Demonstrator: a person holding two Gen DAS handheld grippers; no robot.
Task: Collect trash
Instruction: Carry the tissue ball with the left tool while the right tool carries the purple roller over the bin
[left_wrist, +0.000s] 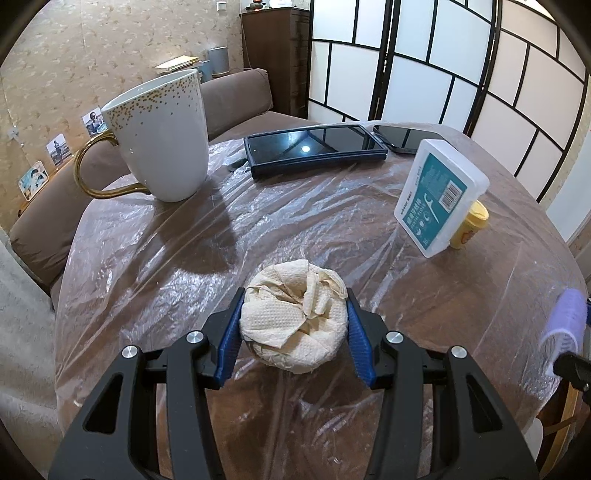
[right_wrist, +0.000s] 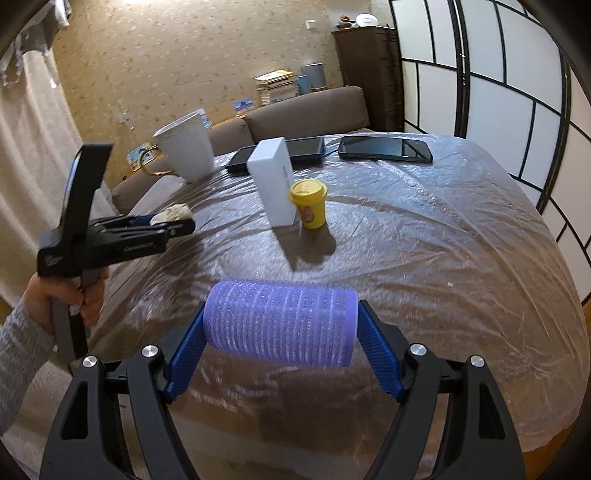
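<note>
A crumpled wad of paper towel (left_wrist: 293, 319) sits between the blue pads of my left gripper (left_wrist: 294, 317), which is shut on it just above the plastic-covered table (left_wrist: 332, 229). From the right wrist view the same wad (right_wrist: 173, 213) shows at the left gripper's tip, held by a hand in a grey sleeve. My right gripper (right_wrist: 281, 323) is shut on a purple hair roller (right_wrist: 281, 321), gripped by its two ends and held over the table's near edge. The roller (left_wrist: 563, 325) also appears, blurred, at the right edge of the left wrist view.
On the table stand a white mug with gold dots (left_wrist: 162, 136), a dark tablet (left_wrist: 314, 147), a black phone (right_wrist: 386, 148), a white floss-pick box (left_wrist: 439, 197) and a small yellow tub (right_wrist: 308, 205). A brown sofa (right_wrist: 303, 110) lies behind, a paneled screen (left_wrist: 461, 55) to the right.
</note>
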